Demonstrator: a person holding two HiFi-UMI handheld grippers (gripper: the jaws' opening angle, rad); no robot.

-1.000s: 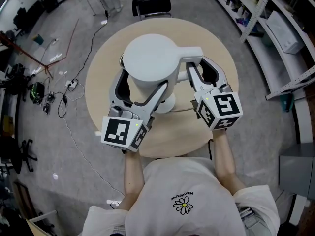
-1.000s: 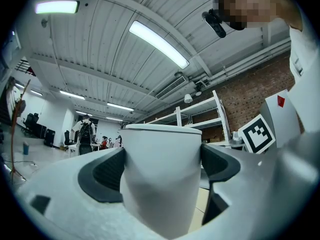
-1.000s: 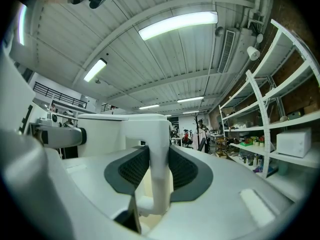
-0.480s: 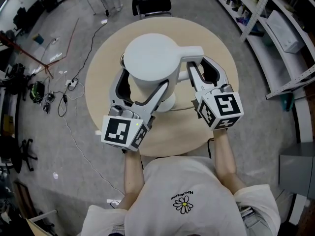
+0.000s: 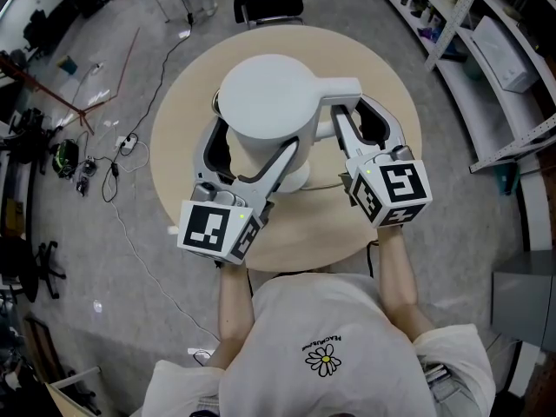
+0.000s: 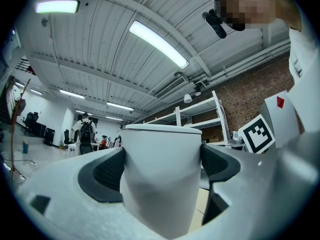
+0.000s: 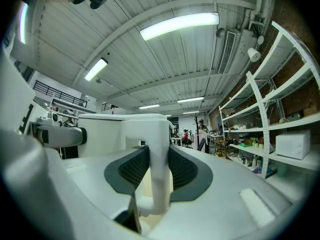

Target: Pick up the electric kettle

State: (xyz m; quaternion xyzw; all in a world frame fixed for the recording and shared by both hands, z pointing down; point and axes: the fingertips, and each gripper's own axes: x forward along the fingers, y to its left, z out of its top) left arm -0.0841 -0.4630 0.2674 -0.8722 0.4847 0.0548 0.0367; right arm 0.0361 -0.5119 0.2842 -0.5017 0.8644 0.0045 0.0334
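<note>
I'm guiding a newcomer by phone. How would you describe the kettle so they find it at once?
Look at the round beige table on the grey floor. Above its centre is the kettle, a white cylinder with a flat lid and a squared handle to the right. It is the only thing gripped from both sides: left tongs on its body, right tongs on its handle.
</note>
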